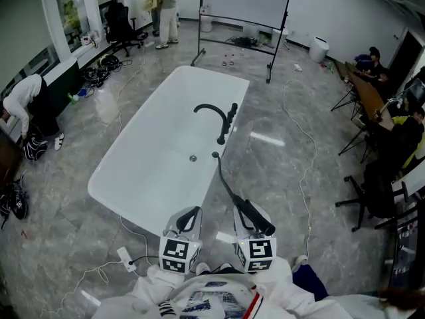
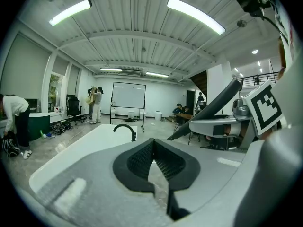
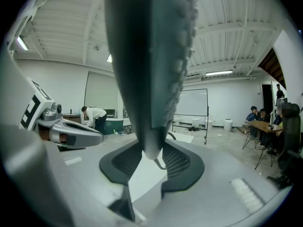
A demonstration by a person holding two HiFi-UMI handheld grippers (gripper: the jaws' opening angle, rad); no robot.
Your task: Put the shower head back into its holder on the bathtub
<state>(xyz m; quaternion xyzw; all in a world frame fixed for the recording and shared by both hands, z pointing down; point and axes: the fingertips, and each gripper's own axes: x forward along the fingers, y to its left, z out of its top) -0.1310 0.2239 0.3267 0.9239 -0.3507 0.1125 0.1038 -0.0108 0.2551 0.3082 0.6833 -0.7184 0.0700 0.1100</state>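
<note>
A white freestanding bathtub (image 1: 156,158) fills the middle of the head view, on a grey floor. A black curved faucet (image 1: 214,111) and its upright holder post (image 1: 230,119) stand on the tub's right rim. From beside the rim a black hose (image 1: 224,181) runs down to the dark shower head (image 1: 257,218). My right gripper (image 1: 247,211) is shut on that shower head (image 3: 151,79), which passes between the pads (image 3: 177,162). My left gripper (image 1: 188,216) hangs beside it over the tub's near end. Its jaws meet at the tips and hold nothing (image 2: 152,143).
A whiteboard on a black stand (image 1: 242,5) is beyond the tub. A person bends over at the left wall (image 1: 26,102), others stand at the back (image 1: 166,5) and sit at a desk on the right (image 1: 392,125). A white cable and power strip (image 1: 126,254) lie by my feet.
</note>
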